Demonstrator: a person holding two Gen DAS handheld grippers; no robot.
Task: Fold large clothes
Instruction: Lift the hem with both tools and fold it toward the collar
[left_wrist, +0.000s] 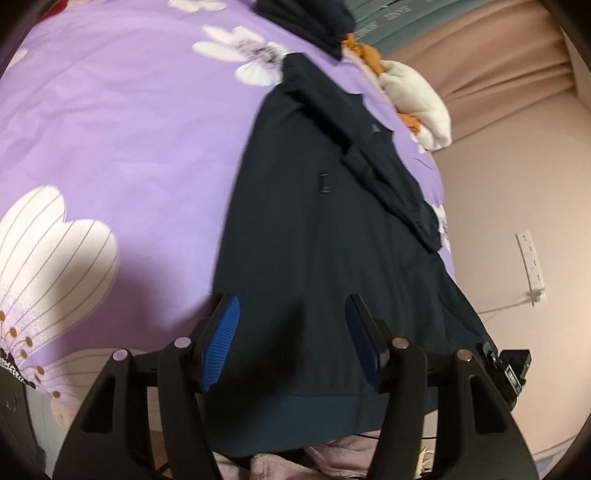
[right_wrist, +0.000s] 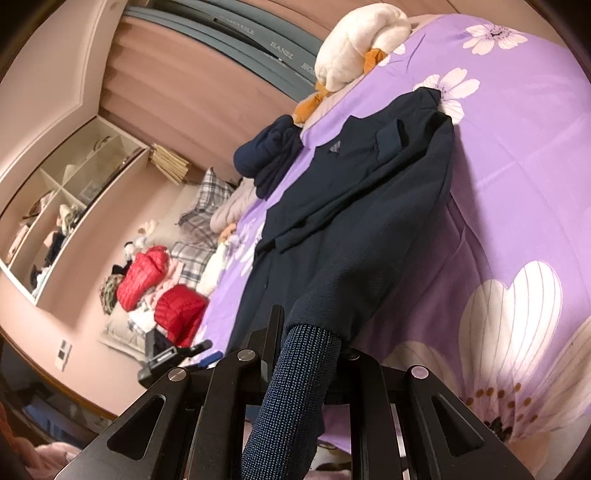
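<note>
A dark navy sweatshirt (left_wrist: 314, 221) lies lengthwise on the purple flowered bedspread (left_wrist: 129, 129), with a sleeve folded across its upper part. My left gripper (left_wrist: 291, 301) is open just above the garment's lower part, near the ribbed hem (left_wrist: 314, 406). Its blue pads (left_wrist: 221, 339) stand apart and nothing is pinched between them. In the right wrist view the same sweatshirt (right_wrist: 362, 206) runs away over the bedspread (right_wrist: 517, 147). My right gripper (right_wrist: 310, 328) is shut on a ribbed edge (right_wrist: 295, 387) of it, and cloth drapes over the jaws and hides the right finger.
A white and orange plush toy (left_wrist: 417, 96) (right_wrist: 354, 44) lies at the far end of the bed, beside a folded dark garment (left_wrist: 314, 22) (right_wrist: 266, 155). Red jackets (right_wrist: 147, 277) and plaid bedding are piled beyond the bed's left side. A shelf unit (right_wrist: 66, 199) stands against the wall.
</note>
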